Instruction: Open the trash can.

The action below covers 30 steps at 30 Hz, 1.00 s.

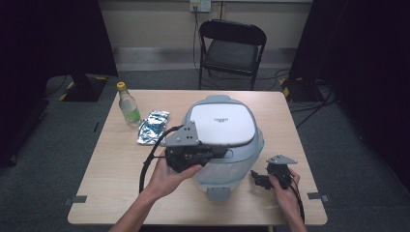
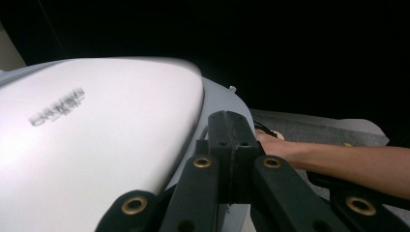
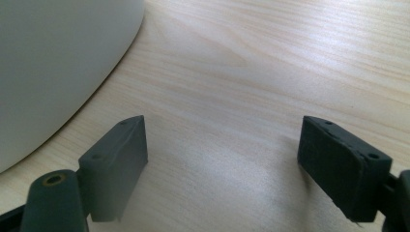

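One rice cooker [image 1: 223, 140], two tools, one bottle [image 1: 128, 105]

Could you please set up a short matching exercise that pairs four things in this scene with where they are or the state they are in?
Things:
1. rice cooker
2. bottle
3. left gripper
4. right gripper

Places or states:
A. jaws wide apart over bare wood
B. standing upright near the table's far left corner
C. lid down, in the middle of the table
D. jaws closed together at the cooker's lid edge

Pairs: 1-C, 2-B, 3-D, 4-A
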Tool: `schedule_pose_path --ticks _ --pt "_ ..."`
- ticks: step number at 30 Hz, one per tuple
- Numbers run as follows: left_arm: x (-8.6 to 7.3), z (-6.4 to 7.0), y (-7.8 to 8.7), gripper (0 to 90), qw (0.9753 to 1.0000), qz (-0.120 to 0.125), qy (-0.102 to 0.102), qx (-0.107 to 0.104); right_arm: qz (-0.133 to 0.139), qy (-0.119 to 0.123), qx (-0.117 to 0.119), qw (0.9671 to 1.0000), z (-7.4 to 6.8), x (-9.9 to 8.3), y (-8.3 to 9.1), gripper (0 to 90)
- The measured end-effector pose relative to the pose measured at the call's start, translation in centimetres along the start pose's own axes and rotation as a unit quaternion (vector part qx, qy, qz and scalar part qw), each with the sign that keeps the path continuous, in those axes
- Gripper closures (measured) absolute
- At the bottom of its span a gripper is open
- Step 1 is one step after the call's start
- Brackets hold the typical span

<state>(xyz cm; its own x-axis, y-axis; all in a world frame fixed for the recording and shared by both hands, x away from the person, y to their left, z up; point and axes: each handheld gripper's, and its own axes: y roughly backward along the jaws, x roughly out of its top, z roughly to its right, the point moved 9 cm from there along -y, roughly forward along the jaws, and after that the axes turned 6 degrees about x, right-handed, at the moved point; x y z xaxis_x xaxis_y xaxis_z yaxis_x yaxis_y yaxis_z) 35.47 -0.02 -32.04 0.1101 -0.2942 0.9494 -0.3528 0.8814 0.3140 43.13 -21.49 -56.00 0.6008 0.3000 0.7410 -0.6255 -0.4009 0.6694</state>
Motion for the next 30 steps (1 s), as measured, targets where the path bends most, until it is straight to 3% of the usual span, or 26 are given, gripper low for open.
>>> schedule_pose_path --ticks 9,15,18,21,30 --pt "0.0 -0.2 0.2 90.0 1.0 0.006 0.004 -0.005 0.0 0.0 0.0 1.0 0.0 0.0 0.0 17.1" --pt "-0.2 -0.9 0.8 89.8 0.9996 0.014 0.023 -0.001 0.0 0.0 0.0 1.0 0.0 0.0 0.0 17.1" --pt "-0.3 -1.2 1.0 81.3 0.9991 0.02 0.037 -0.001 0.0 0.0 0.0 1.0 0.0 0.0 0.0 17.1" --pt "-0.4 -1.8 1.3 71.5 0.9988 0.017 0.04 0.02 0.0 0.0 0.0 1.0 0.0 0.0 0.0 17.1" --pt "-1.3 -3.1 3.2 57.4 0.9971 0.041 0.056 0.032 0.0 0.0 0.0 1.0 0.0 0.0 0.0 17.1"
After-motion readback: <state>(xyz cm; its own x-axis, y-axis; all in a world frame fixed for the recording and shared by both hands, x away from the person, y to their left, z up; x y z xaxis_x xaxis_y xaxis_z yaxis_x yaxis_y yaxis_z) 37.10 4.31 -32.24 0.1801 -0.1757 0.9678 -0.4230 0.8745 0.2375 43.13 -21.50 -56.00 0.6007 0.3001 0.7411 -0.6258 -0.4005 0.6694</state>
